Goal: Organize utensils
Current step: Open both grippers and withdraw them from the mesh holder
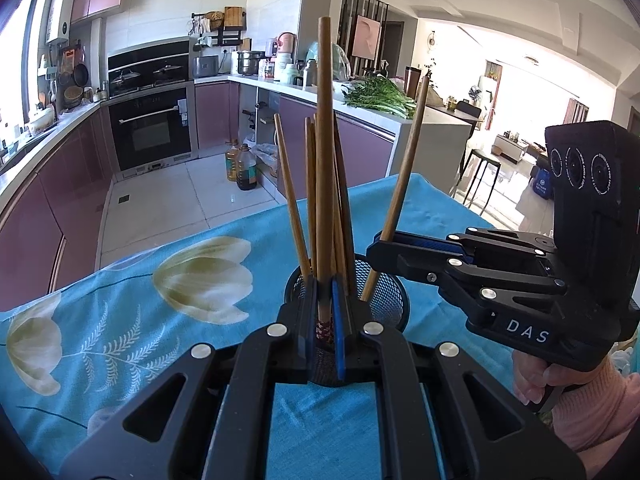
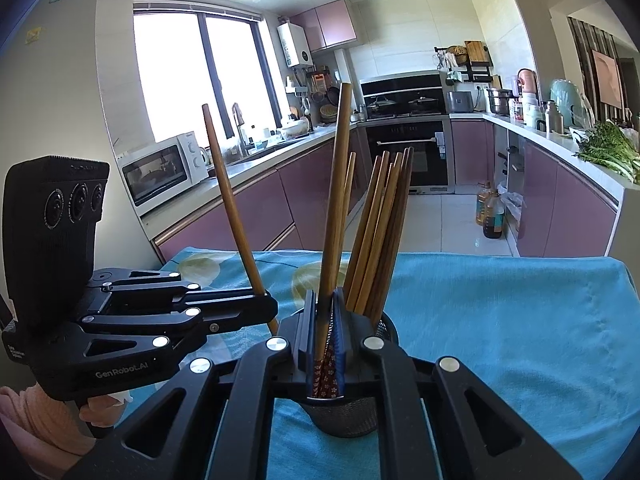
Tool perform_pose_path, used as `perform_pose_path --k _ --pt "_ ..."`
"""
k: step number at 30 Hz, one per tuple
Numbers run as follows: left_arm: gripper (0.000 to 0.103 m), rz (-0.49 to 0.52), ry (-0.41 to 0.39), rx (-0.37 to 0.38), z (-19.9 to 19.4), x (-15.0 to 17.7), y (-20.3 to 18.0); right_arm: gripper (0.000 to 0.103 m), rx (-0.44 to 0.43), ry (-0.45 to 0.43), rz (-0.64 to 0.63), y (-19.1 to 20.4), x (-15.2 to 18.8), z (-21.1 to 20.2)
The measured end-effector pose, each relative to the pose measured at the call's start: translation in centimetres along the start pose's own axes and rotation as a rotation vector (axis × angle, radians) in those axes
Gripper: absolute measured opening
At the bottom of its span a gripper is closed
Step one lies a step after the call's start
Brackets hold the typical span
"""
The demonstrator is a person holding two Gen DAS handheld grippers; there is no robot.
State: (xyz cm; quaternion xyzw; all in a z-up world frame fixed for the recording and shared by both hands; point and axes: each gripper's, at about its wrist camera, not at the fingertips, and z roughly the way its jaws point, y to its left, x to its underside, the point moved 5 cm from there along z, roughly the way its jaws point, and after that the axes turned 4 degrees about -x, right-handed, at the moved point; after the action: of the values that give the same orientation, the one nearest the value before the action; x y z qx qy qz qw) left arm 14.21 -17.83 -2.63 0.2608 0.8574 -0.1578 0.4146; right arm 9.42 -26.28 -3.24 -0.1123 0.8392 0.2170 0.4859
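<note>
Black fingers of the left gripper (image 1: 326, 308) fill the bottom of the left wrist view, pinched tight on one chopstick (image 1: 325, 168) near its patterned end, which sits just above or at the rim of the mesh cup (image 1: 384, 300). Blue tablecloth (image 1: 120, 300) with pale flower print lies under everything. In the cup, a bundle of chopsticks (image 1: 310, 200) stands roughly upright, fanning a little. To the right of the cup, the right gripper (image 1: 384, 246) comes in from the side, closed on a second chopstick (image 1: 404, 184) that leans outward, its lower tip already inside the cup's mouth. Right wrist view agrees: left gripper (image 2: 266, 306) at left, clamped on its leaning chopstick (image 2: 232, 204); own fingers at centre squeezing a chopstick (image 2: 338, 184) with the flowered end low over the cup (image 2: 352, 416); bundle (image 2: 380, 232) just right of it. Each view shows the other tool's stick as the leaning one, so fisheye skew makes the true tilt hard to judge. Step in hand, as judged: dropping the last two chopsticks into the cup, one per tool. Both tips look inside or at the rim. Next move calls for lowering each stick until it bottoms, easing the jaws apart one at a time, then backing off without raking the bundle or tipping the light cup.
</note>
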Motion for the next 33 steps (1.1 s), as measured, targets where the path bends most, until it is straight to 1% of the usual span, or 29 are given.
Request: perform_pose_path --k 9,13,18,22,24,25,27,28,30,31,32,33 --pt "0.008 -0.029 0.034 0.008 1.9 -0.5 0.9 0.008 0.018 0.026 0.019 -0.6 0.0 1.5" --pt "0.008 -0.025 0.056 -0.004 3.2 -0.6 1.2 0.01 0.022 0.037 0.028 -0.7 0.0 2.1" --pt "0.008 -0.048 0.078 -0.002 4.2 0.2 1.8 0.01 0.022 0.042 0.027 -0.6 0.1 2.4" --pt "0.009 -0.087 0.07 0.008 4.2 1.0 2.5 0.01 0.023 0.045 0.031 -0.8 0.4 2.2" --pt "0.019 -0.104 0.053 0.004 3.7 1.4 2.9 0.013 0.02 0.044 0.031 -0.7 0.6 1.9" --pt "0.021 -0.11 0.039 -0.006 3.4 1.6 3.1 0.015 0.022 0.042 0.029 -0.5 0.6 1.8" --pt "0.033 -0.12 0.008 -0.026 2.6 2.0 3.5 0.029 0.026 0.033 0.017 -0.2 0.8 1.4" --pt "0.037 -0.126 -0.012 -0.04 2.0 2.2 3.7 0.032 0.029 0.028 0.008 0.0 0.9 1.2" --pt "0.052 -0.136 -0.056 -0.073 0.7 2.4 4.1 0.053 0.047 0.002 -0.025 0.7 1.0 0.5" --pt "0.057 -0.139 -0.078 -0.09 0.1 2.6 4.2 0.056 0.054 -0.011 -0.04 1.0 1.1 0.1" --pt "0.068 -0.142 -0.104 -0.113 -0.6 2.7 4.4 0.062 0.065 -0.023 -0.056 1.4 1.1 -0.1" --pt "0.076 -0.143 -0.129 -0.136 -1.3 2.8 4.6 0.073 0.076 -0.035 -0.066 1.5 1.1 -0.4"
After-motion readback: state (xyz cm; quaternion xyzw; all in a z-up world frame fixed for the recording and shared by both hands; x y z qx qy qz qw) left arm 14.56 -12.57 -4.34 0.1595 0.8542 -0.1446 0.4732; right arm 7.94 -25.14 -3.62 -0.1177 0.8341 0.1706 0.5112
